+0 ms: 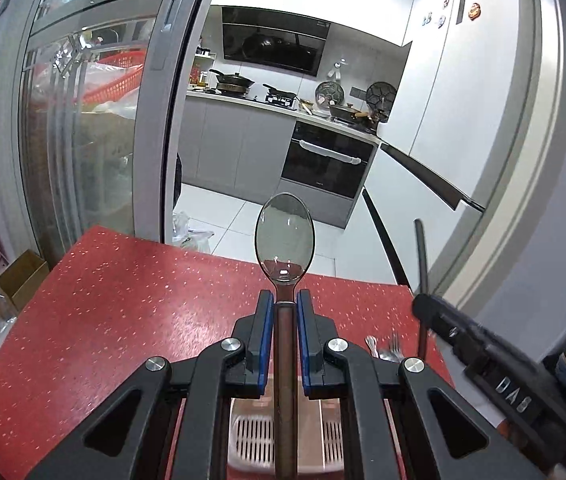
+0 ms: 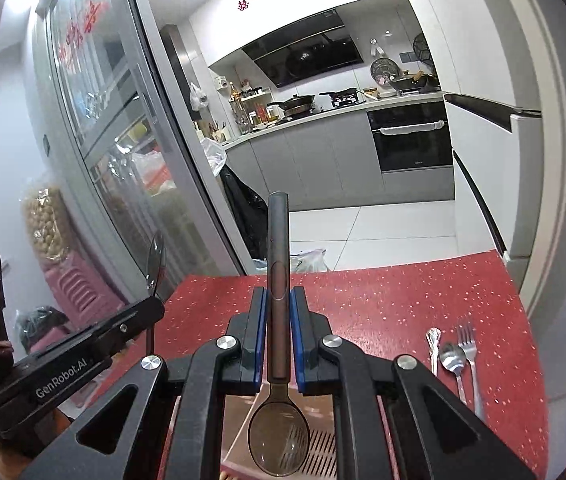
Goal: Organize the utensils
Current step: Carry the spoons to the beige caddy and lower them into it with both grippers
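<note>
On the left, our left gripper point(image 1: 285, 300) is clamped on a smoky clear spoon point(image 1: 285, 236), bowl up, lifted above the red table point(image 1: 123, 300). Beside it, our right gripper point(image 2: 277, 300) pinches a second spoon point(image 2: 278, 248) by its handle, bowl hanging down over the slotted basket point(image 2: 323, 448), probably so it drops in cleanly. Further right, a metal spoon point(image 2: 451, 356) and fork point(image 2: 467, 344) lie waiting.

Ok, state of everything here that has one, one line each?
left gripper: shut on a translucent spoon, bowl end up.
right gripper: shut on a second translucent spoon, handle up, bowl down.
slotted basket: below both grippers; contents hidden.
metal spoon, fork: lying loose on the red table.
</note>
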`<control>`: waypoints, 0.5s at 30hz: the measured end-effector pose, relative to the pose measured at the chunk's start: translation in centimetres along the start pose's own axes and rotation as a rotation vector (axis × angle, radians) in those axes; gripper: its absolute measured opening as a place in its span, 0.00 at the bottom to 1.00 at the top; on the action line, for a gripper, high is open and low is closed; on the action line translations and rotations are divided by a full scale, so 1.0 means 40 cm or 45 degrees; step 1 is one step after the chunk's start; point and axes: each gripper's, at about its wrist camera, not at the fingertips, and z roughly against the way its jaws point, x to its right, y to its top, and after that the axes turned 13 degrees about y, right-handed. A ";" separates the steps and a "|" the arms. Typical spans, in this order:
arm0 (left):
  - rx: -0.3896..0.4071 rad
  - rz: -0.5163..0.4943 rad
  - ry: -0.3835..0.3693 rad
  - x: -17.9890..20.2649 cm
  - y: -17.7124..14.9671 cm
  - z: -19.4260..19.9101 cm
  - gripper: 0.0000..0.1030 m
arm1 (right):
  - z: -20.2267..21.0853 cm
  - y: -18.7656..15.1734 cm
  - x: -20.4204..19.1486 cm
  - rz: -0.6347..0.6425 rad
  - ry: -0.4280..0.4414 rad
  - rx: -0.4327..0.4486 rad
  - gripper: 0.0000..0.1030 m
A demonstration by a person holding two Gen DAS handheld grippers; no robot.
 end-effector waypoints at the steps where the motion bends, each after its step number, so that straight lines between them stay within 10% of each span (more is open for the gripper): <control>1: 0.006 -0.001 -0.004 0.002 -0.001 -0.009 0.33 | -0.019 -0.006 0.006 0.007 0.000 -0.005 0.12; 15: 0.036 -0.067 0.057 0.002 -0.112 -0.064 0.33 | -0.042 -0.094 0.042 0.122 0.058 -0.012 0.12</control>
